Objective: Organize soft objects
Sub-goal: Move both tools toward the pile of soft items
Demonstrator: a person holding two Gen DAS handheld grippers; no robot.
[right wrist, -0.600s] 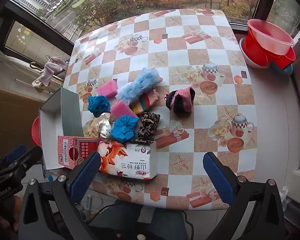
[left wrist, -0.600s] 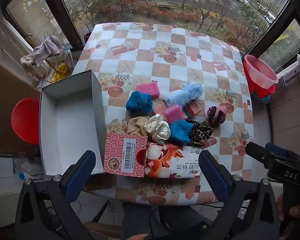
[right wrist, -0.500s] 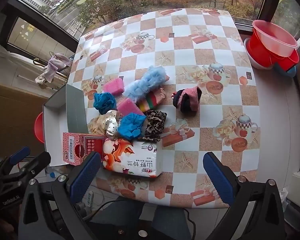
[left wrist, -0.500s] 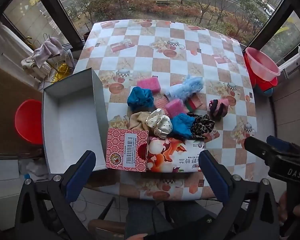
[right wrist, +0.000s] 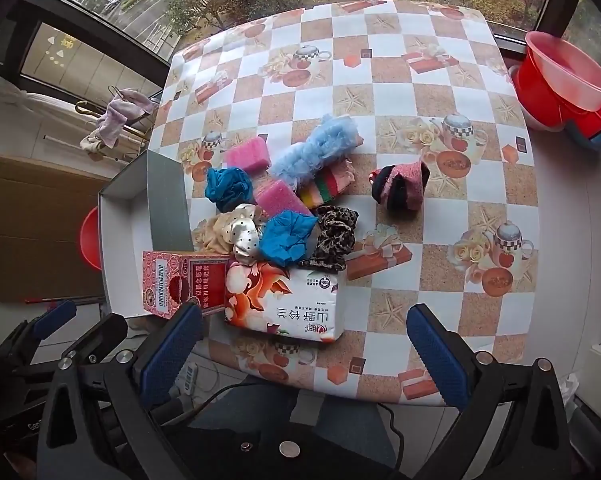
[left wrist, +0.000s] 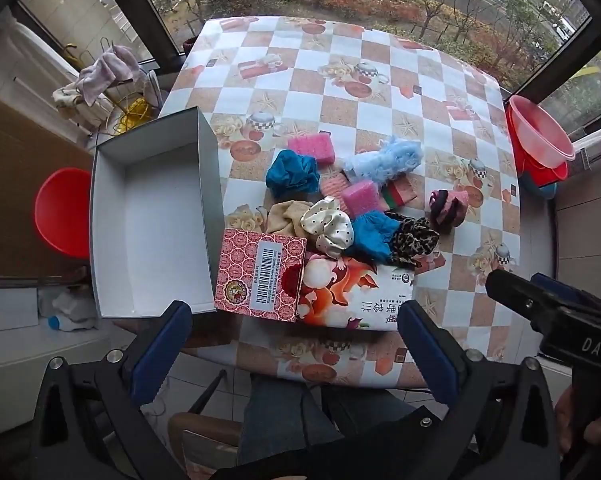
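A heap of soft things lies mid-table: two pink sponges (left wrist: 313,147), blue scrunchies (left wrist: 293,175), a fluffy light-blue piece (left wrist: 386,159), a cream dotted scrunchie (left wrist: 329,228), a leopard scrunchie (left wrist: 413,241) and a pink-black sock ball (left wrist: 447,209) apart on the right. An empty white box (left wrist: 156,224) stands at the table's left edge. My left gripper (left wrist: 296,354) hangs open high above the near edge. My right gripper (right wrist: 308,354) is open too, holding nothing.
A red patterned carton (left wrist: 260,275) and a tissue pack (left wrist: 352,293) sit at the near edge of the checkered table (left wrist: 340,80). Red basins (left wrist: 540,140) stand on the floor at right, a red stool (left wrist: 60,212) at left. A person's legs show below.
Both grippers have shifted slightly, so the table sits a little farther away in each view. Nothing on the table has moved, and both grippers stay open.
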